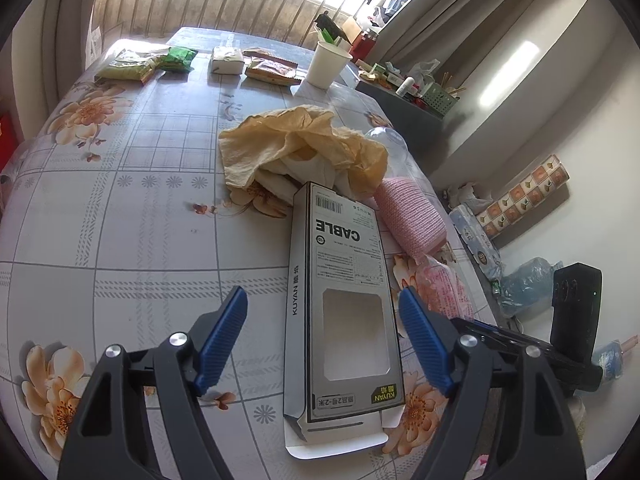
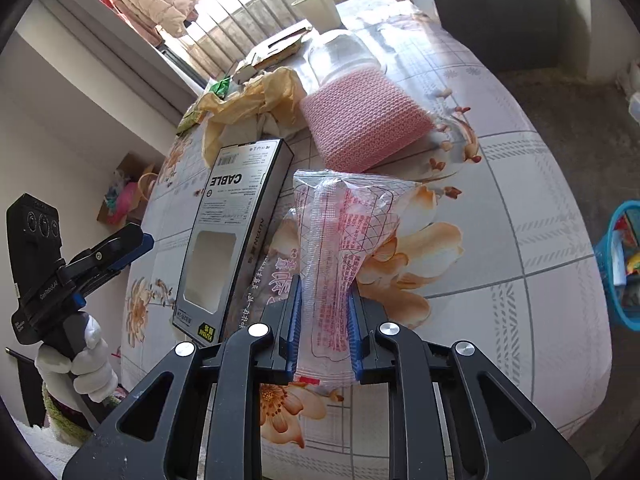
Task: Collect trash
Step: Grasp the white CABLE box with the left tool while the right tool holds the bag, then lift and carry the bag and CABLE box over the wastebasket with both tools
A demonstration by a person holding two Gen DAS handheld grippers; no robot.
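I read "CABLE" in big black letters on the back of the grey cable box (image 1: pixel 344 292), w/ "KUYAN" down its side edge and again on the yellow badge at the near corner, next to a strip of Chinese chars ending "-2米". Barcode sat at its far end; fine print too small to make out. Same "CABLE" showed in my right wrist view (image 2: pixel 232 228). The clear wrapper (image 2: pixel 340 256) carried red Chinese print, illegible. Nothing else legible.
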